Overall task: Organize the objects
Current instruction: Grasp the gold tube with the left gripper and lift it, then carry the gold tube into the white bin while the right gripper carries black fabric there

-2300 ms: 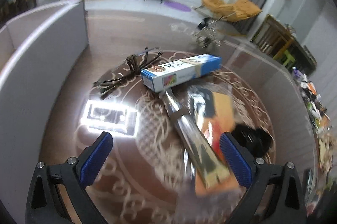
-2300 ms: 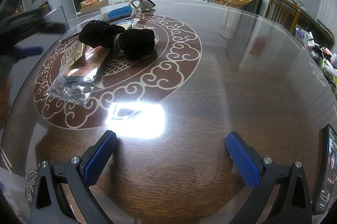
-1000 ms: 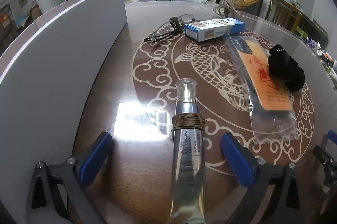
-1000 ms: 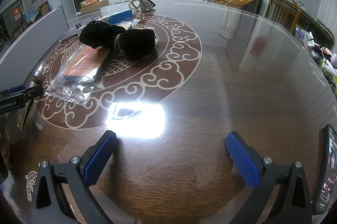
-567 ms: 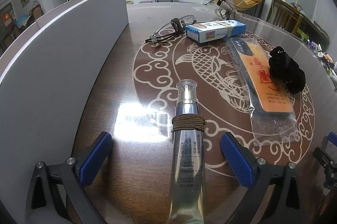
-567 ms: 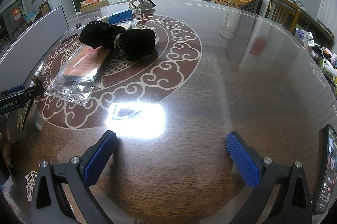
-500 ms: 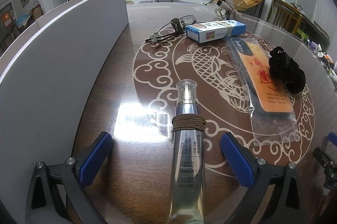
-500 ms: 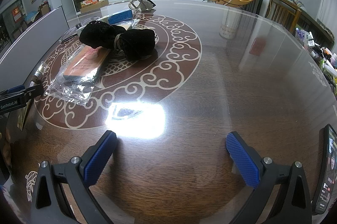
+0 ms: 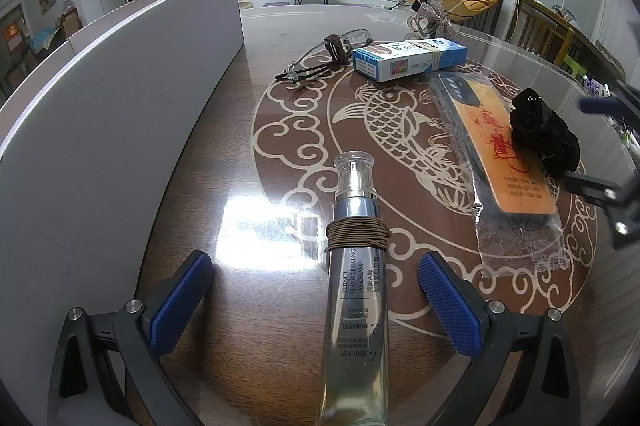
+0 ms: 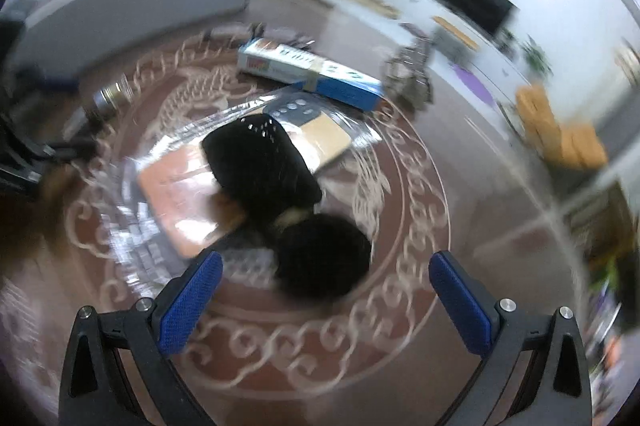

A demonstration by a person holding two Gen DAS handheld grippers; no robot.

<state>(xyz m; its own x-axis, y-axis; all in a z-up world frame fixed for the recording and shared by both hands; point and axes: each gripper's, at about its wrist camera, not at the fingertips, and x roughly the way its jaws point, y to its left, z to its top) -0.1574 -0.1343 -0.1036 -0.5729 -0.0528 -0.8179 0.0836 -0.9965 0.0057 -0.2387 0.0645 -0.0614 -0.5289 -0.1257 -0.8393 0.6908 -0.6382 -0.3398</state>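
A silver eye-cream tube (image 9: 356, 290) with a brown band lies on the table between the fingers of my open left gripper (image 9: 312, 286), not gripped. A black fabric bundle (image 10: 288, 198) lies partly on an orange card in a clear bag (image 10: 188, 194); my open right gripper (image 10: 326, 290) hovers just in front of it. The bundle (image 9: 544, 138) and bagged card (image 9: 508, 162) also show in the left wrist view. A blue and white box (image 9: 408, 60) and glasses tied with a brown cord (image 9: 328, 56) lie further back.
A grey panel wall (image 9: 100, 114) runs along the table's left side. A silver bow ornament (image 9: 430, 12) stands behind the box. The right gripper shows at the right edge of the left wrist view (image 9: 608, 186). The right wrist view is motion-blurred.
My right gripper has swung from the bare right part of the table over to the black bundle. My left gripper and the tube have stayed still.
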